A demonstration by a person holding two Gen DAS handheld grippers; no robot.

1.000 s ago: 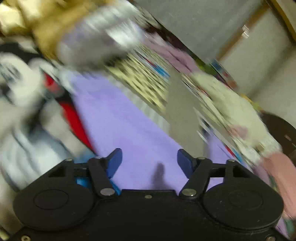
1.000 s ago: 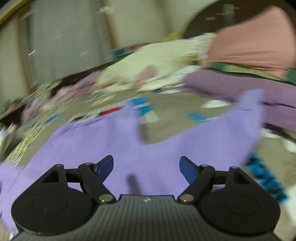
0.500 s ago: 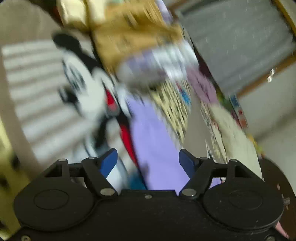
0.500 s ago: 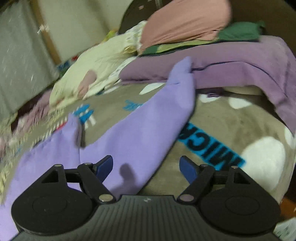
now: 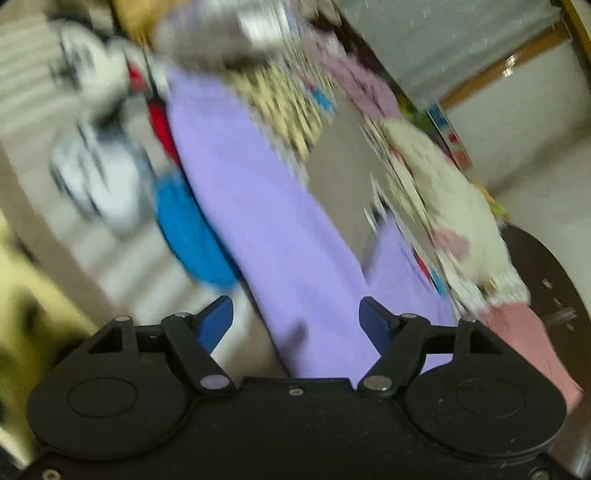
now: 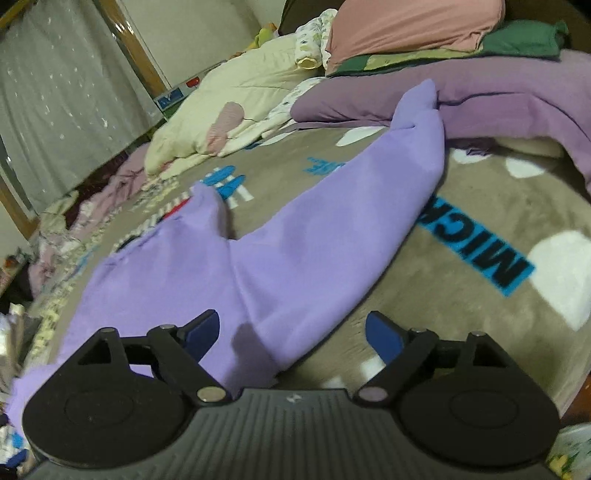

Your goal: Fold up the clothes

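Observation:
A lilac pair of trousers (image 6: 280, 251) lies spread flat on a grey-brown printed blanket (image 6: 480, 302), its two legs pointing away from me, the right leg reaching a darker purple quilt. My right gripper (image 6: 293, 330) is open and empty, just above the near end of the garment. In the blurred left wrist view the same lilac garment (image 5: 266, 221) runs away from the camera. My left gripper (image 5: 295, 319) is open and empty over its near edge.
A cream duvet (image 6: 229, 114), a pink pillow (image 6: 406, 29) and a purple quilt (image 6: 517, 96) lie at the far end of the bed. A pile of mixed clothes (image 5: 207, 29) sits at the far left. A curtain (image 6: 55, 110) hangs behind.
Both grippers stay open and empty. The right view has swung right and steadied over the trouser legs. The left view swung left toward the cartoon print, then back over the garment.

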